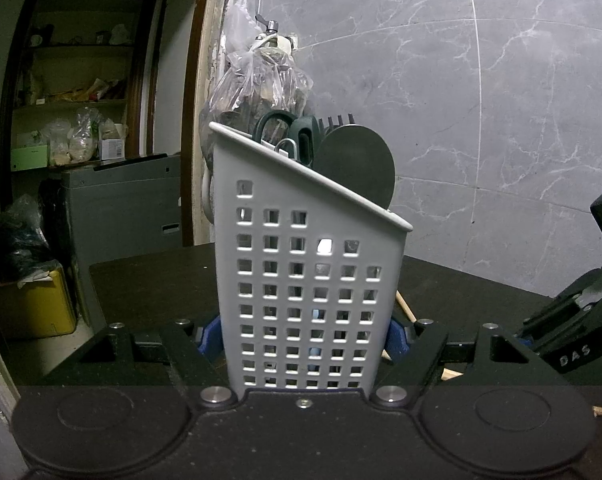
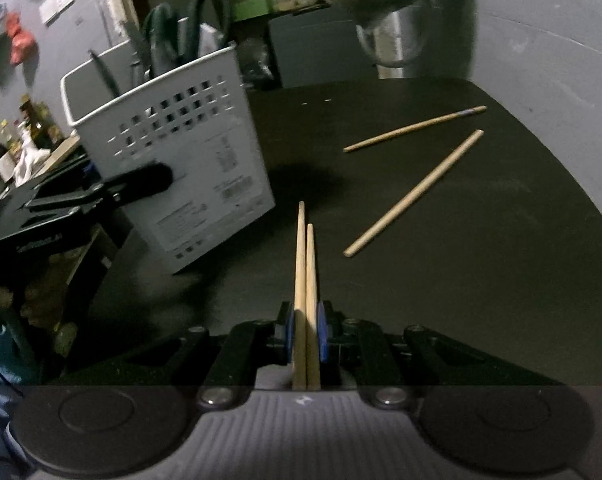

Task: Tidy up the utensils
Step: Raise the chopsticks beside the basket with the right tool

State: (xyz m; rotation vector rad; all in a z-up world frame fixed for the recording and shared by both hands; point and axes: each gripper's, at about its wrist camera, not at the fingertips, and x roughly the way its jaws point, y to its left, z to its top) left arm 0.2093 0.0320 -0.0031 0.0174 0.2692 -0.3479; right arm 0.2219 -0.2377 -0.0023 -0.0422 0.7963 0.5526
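Wooden chopstick pair (image 2: 305, 280) clamped in right gripper (image 2: 305, 330), beside the white utensil caddy (image 2: 189, 168) that left gripper (image 1: 307, 336) grips by its sides; loading step, next lift tips over the caddy rim.

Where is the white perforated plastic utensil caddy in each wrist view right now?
Left wrist view: the white perforated plastic utensil caddy fills the centre, clamped between the left tongs.
Right wrist view: the same caddy stands tilted at left of centre, beyond the pair of wooden chopsticks in the right tongs.
Shared landmark: green-handled scissors sticking out of it.
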